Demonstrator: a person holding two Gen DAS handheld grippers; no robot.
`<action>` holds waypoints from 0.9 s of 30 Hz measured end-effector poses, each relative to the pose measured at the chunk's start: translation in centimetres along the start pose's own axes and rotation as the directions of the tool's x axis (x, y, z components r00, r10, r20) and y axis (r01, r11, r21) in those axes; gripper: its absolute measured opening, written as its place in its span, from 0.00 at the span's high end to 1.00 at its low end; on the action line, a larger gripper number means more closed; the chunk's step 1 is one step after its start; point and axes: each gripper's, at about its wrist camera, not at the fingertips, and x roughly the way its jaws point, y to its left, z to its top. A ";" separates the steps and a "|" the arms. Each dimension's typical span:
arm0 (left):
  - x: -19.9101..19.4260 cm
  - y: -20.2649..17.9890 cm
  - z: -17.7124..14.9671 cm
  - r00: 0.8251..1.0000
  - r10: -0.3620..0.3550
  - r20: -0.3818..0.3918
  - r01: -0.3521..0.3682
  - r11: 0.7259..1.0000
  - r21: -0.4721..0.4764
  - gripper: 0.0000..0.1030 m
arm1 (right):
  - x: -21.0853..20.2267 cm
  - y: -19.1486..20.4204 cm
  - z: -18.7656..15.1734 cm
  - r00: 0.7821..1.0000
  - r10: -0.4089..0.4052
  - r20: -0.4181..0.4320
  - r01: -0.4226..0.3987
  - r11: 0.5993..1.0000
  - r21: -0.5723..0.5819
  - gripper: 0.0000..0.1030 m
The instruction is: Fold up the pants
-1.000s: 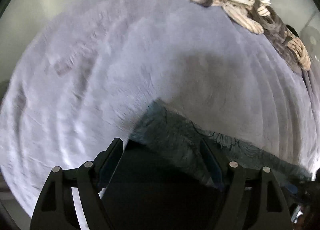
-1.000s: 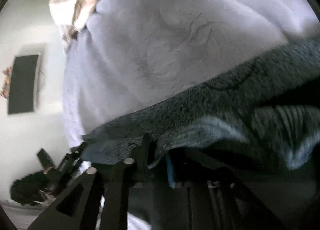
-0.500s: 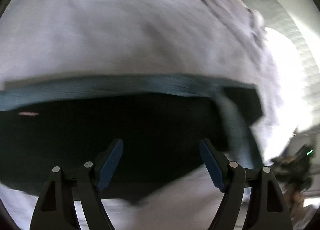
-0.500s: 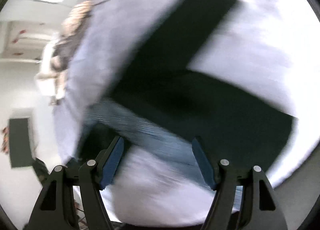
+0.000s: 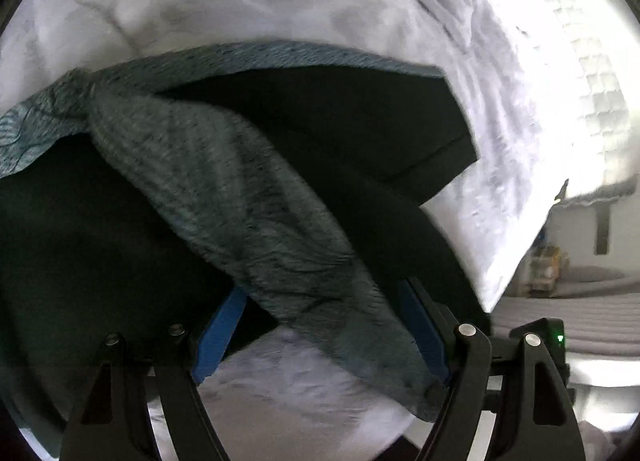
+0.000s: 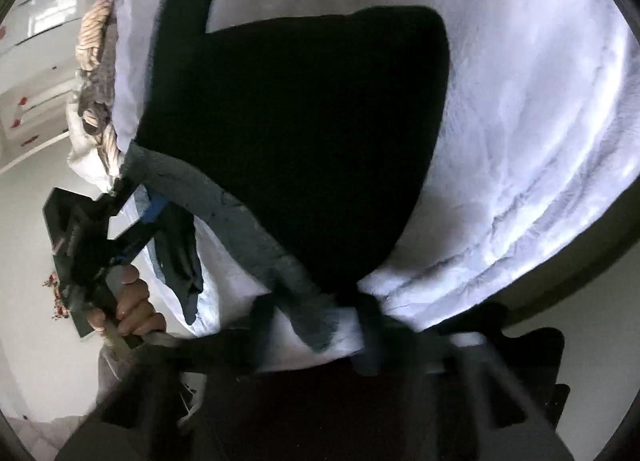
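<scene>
The pants (image 5: 320,129) lie dark on the lavender bedsheet (image 5: 280,1), their grey-blue waistband (image 5: 248,201) twisted across the span between both tools. The left gripper (image 5: 324,333) stands spread, the band draped over its gap. The right gripper (image 6: 316,341) is blurred; its state cannot be told. Bare quilted mattress (image 5: 580,61) shows beyond the sheet. Half a second ago the waistband lay flat and straight.

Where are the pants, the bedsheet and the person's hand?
pants (image 6: 304,133), right wrist view, middle of the dark fabric.
bedsheet (image 5: 240,1), left wrist view, bare pale part above the pants.
hand (image 6: 132,305), right wrist view, the curled fingers.
</scene>
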 end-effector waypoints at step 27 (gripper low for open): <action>-2.9 3.6 5.7 0.888 0.424 0.175 -0.374 0.891 -0.258 0.23 | -6.4 9.0 22.0 0.945 -0.059 0.323 0.088 0.993 -0.075 0.92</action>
